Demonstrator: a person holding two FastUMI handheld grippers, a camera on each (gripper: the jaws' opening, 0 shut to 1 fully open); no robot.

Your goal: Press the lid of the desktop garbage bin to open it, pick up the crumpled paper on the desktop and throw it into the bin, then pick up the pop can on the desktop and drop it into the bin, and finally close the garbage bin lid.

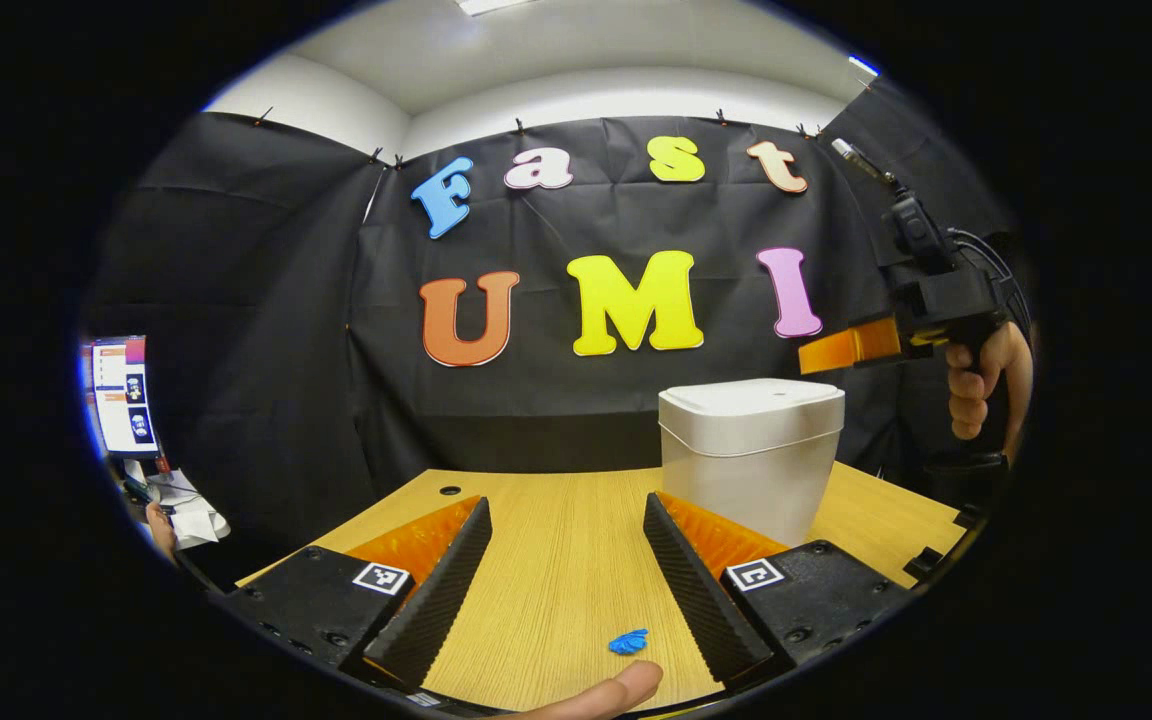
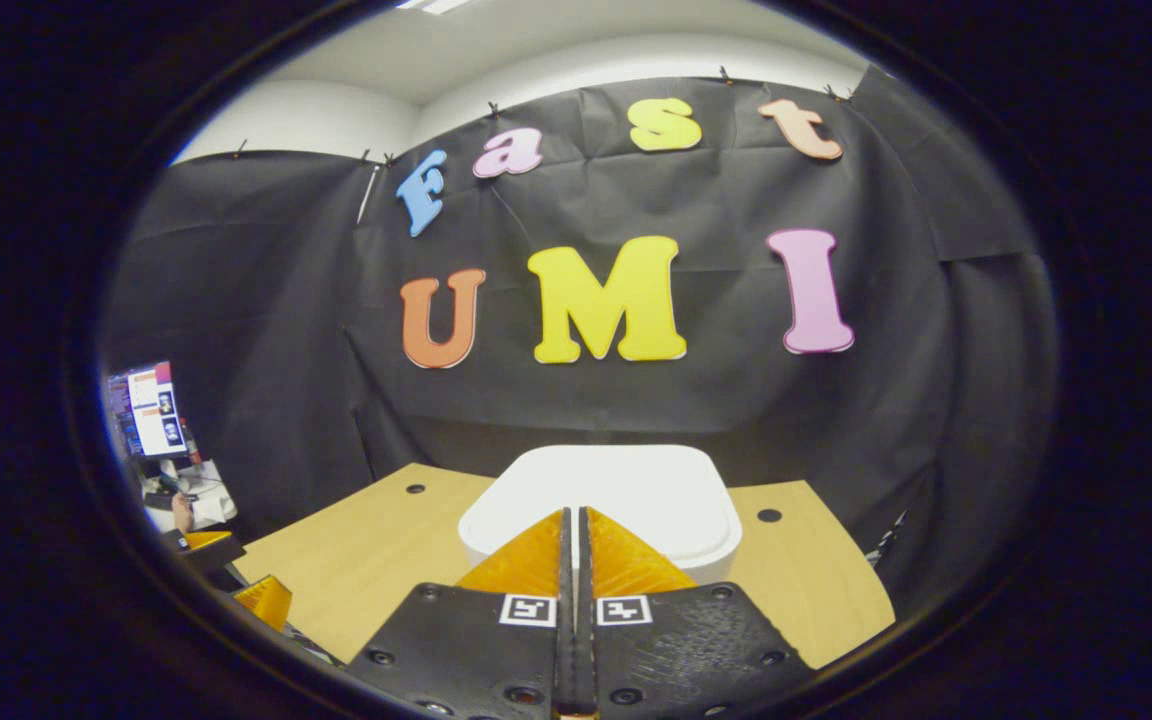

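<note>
A white desktop bin (image 1: 751,470) stands on the wooden table (image 1: 556,560) with its lid (image 1: 751,397) down. My left gripper (image 1: 566,508) is open low over the table, left of the bin and a little nearer than it, with nothing between its fingers. My right gripper (image 2: 572,514) is shut with its fingers pressed together and pointing down at the flat white lid (image 2: 636,490). From the left gripper view, the right gripper (image 1: 808,357) hangs just above the lid's right side, held by a hand (image 1: 981,385). I cannot tell whether it touches the lid.
A small blue scrap (image 1: 628,641) lies on the table between my left fingers, and a person's fingertip (image 1: 616,690) shows just below it. A monitor (image 1: 124,395) and papers (image 1: 186,515) sit beyond the table's left edge. Black cloth walls the back.
</note>
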